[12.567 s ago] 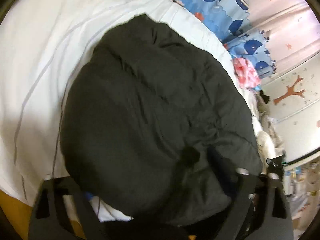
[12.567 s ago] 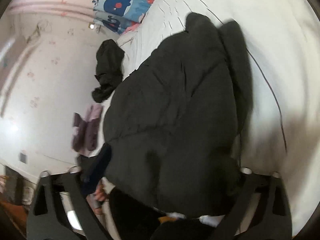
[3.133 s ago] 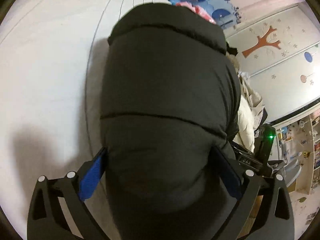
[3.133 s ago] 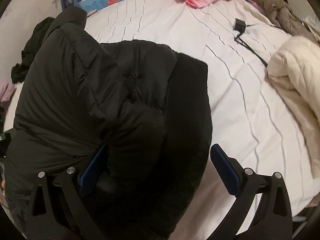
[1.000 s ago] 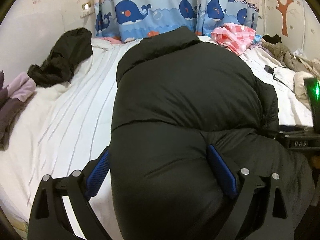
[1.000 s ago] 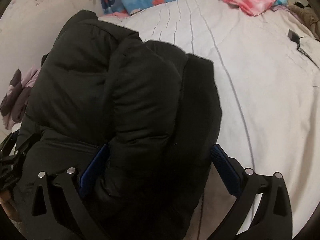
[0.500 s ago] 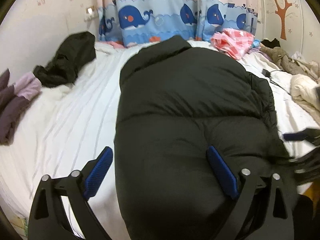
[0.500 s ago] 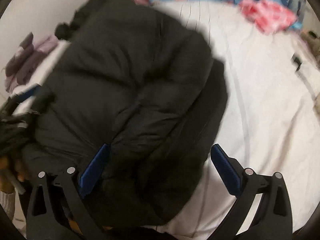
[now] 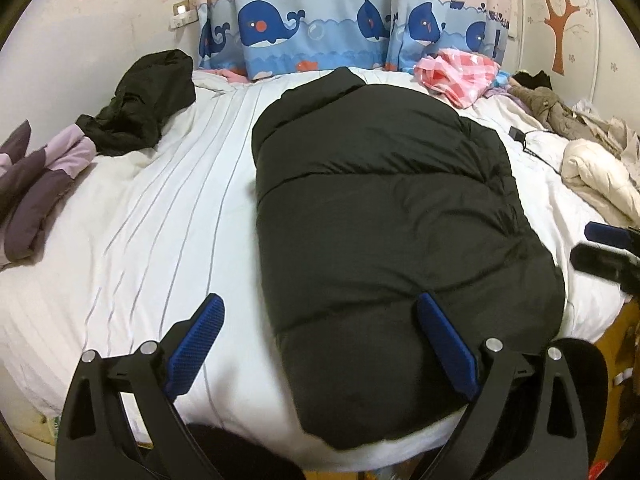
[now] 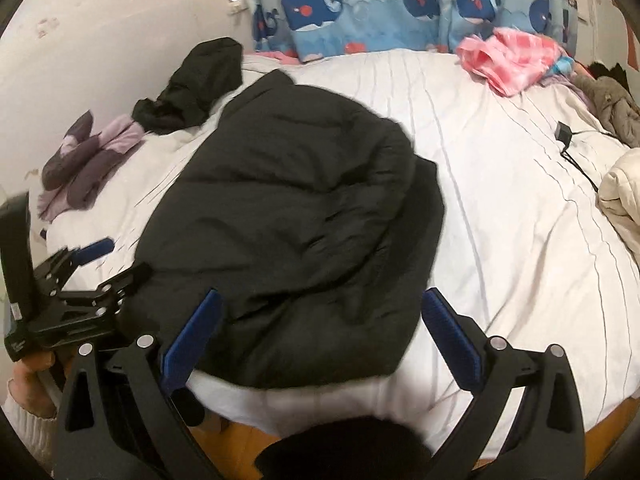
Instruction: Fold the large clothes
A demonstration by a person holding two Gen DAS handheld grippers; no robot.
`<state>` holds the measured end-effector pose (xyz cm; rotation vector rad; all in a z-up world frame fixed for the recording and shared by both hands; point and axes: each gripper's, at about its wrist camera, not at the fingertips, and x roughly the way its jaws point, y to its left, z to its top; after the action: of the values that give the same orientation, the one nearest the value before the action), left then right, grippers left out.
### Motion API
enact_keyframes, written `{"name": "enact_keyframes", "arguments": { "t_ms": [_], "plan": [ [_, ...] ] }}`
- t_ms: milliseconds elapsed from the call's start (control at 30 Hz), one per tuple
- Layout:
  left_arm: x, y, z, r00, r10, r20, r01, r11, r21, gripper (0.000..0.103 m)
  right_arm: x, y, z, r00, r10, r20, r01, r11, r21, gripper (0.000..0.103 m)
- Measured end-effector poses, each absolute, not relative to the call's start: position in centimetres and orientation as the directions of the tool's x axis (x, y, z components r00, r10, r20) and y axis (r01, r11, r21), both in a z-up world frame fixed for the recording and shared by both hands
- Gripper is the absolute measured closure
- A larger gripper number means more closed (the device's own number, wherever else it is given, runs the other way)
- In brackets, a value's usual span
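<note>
A black puffer jacket (image 9: 392,216) lies folded into a long bundle on the white striped bed (image 9: 152,216). It also shows in the right wrist view (image 10: 296,216). My left gripper (image 9: 320,344) is open and empty, held over the jacket's near end, clear of the fabric. My right gripper (image 10: 320,336) is open and empty, above the jacket's near edge. The right gripper also shows at the right edge of the left wrist view (image 9: 600,248), and the left gripper at the left of the right wrist view (image 10: 100,264).
A black garment (image 9: 148,100) and a purple one (image 9: 36,176) lie at the bed's left. A pink checked cloth (image 9: 460,72) and whale curtains (image 9: 304,36) are at the back. A cream jacket (image 9: 600,176), a brown garment (image 9: 548,108) and a charger (image 10: 564,132) lie right.
Both grippers have let go of the jacket and pulled back toward the bed's near edge. The jacket now rests flat on the bed as a folded bundle.
</note>
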<state>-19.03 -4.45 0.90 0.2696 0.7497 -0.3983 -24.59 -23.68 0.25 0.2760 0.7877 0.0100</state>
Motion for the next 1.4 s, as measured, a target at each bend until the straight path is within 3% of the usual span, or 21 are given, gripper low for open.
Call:
{"name": "enact_keyframes", "arguments": {
  "t_ms": [133, 333, 467, 567, 667, 767, 867, 1000, 1167, 1300, 1400],
  "plan": [
    [-19.9, -4.3, 1.4, 0.672, -0.248, -0.698, 0.433, 0.896, 0.098, 0.01, -24.7, -20.1, 0.1, 0.707, 0.093, -0.701, 0.088, 0.972, 0.217, 0.006],
    [-19.8, -4.4, 0.2, 0.625, -0.261, -0.736, 0.457, 0.887, 0.074, 0.009, -20.5, -20.3, -6.6, 0.521, 0.13, -0.843, 0.112, 0.969, 0.219, 0.006],
    [-19.6, -3.5, 0.5, 0.631, -0.276, -0.725, 0.467, 0.882, 0.07, 0.009, -22.4, -22.6, -3.0, 0.637, 0.157, -0.755, 0.131, 0.942, 0.308, 0.006],
    [-17.8, -2.4, 1.3, 0.606, -0.333, -0.722, 0.469, 0.883, -0.014, 0.009, -21.6, -24.6, 0.5, 0.715, 0.068, -0.696, 0.179, 0.944, 0.277, 0.006],
    [-14.4, -0.5, 1.1, 0.523, -0.44, -0.73, 0.426, 0.877, -0.223, 0.007, -18.3, -27.1, 0.7, 0.716, 0.026, -0.698, 0.23, 0.935, 0.271, 0.006],
    [-10.4, -0.3, -1.3, 0.441, -0.492, -0.75, 0.379, 0.86, -0.341, 0.007, -13.4, -29.1, -3.1, 0.626, -0.003, -0.78, 0.292, 0.928, 0.231, 0.006],
    [-8.0, -1.6, -4.3, 0.313, -0.582, -0.751, 0.384, 0.8, -0.46, 0.006, -10.6, -30.5, -8.9, 0.566, 0.133, -0.814, 0.315, 0.877, 0.363, 0.006],
    [-8.8, -3.2, -1.8, 0.427, -0.519, -0.74, 0.462, 0.829, -0.315, 0.014, -9.0, -29.5, -10.5, 0.621, 0.218, -0.753, 0.308, 0.815, 0.49, 0.006],
    [-8.2, -1.0, 1.8, 0.544, -0.424, -0.724, 0.435, 0.88, -0.189, 0.018, -5.4, -24.8, -9.9, 0.635, 0.385, -0.67, 0.187, 0.765, 0.617, 0.006],
    [-8.8, -0.4, 1.0, 0.547, -0.341, -0.764, 0.442, 0.893, -0.082, 0.018, -5.5, -22.2, -9.8, 0.6, 0.309, -0.738, 0.159, 0.858, 0.488, 0.006],
    [-9.1, -1.6, -1.8, 0.501, -0.349, -0.792, 0.471, 0.878, -0.088, 0.013, -7.2, -23.9, -10.5, 0.587, 0.18, -0.789, 0.2, 0.913, 0.357, 0.006]
  ]
}}
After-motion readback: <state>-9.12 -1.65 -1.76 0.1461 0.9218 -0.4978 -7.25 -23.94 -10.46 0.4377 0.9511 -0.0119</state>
